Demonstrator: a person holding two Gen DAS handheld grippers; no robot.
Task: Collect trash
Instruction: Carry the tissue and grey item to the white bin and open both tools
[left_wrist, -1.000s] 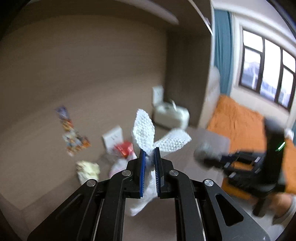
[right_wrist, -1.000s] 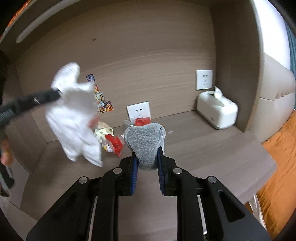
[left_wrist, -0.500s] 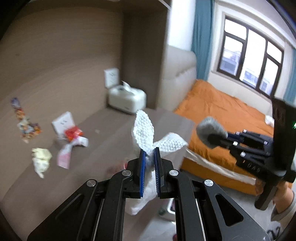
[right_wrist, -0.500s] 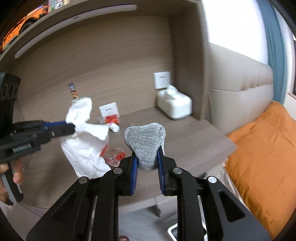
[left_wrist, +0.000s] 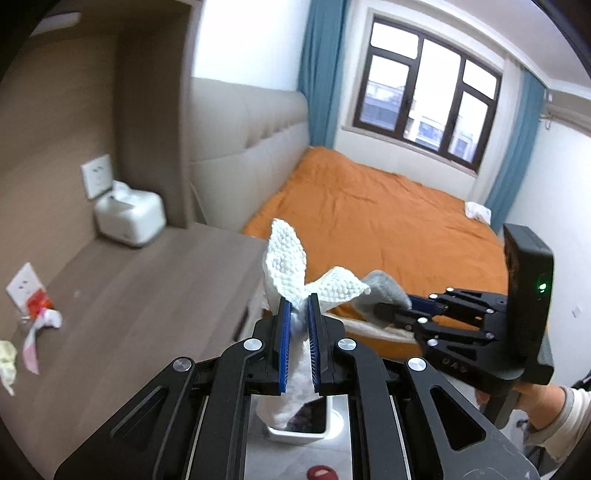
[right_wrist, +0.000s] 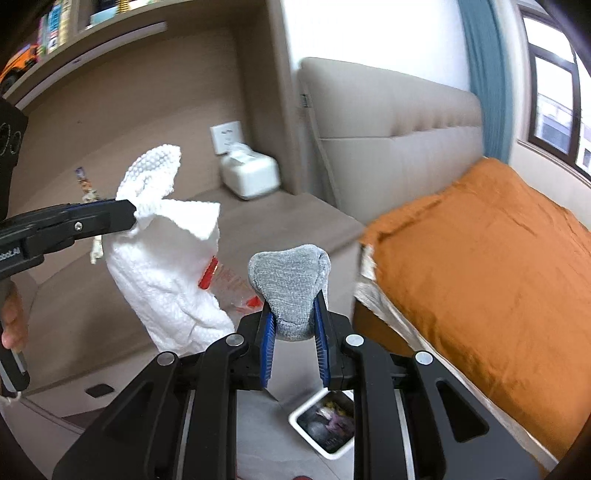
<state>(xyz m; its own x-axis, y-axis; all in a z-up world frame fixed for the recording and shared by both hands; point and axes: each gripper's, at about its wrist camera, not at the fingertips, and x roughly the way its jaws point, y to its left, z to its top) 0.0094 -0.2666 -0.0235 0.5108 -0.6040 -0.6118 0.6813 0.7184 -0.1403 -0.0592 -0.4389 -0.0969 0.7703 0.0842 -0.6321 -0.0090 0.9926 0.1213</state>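
Now both loads hang above the white bin (right_wrist: 325, 417): the left tool (left_wrist: 297, 325) clenched on a white paper towel (left_wrist: 286, 258), the right tool (right_wrist: 293, 325) gripping a grey sock (right_wrist: 290, 280). Carrying looks done; next, I judge, each should centre over the bin before releasing.

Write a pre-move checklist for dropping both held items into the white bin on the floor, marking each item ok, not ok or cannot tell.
1. Left gripper shut on the white paper towel: ok.
2. Right gripper shut on the grey cloth wad: ok.
3. White bin in view below the grippers, open at the top: ok.
4. Room left in the bin: cannot tell; it already holds dark waste.
5. Paper towel hanging directly over the bin: cannot tell; its lower end overlaps the rim in the left wrist view only.
6. Desk cleared: not ok; a red and white wrapper and a yellowish scrap lie there.
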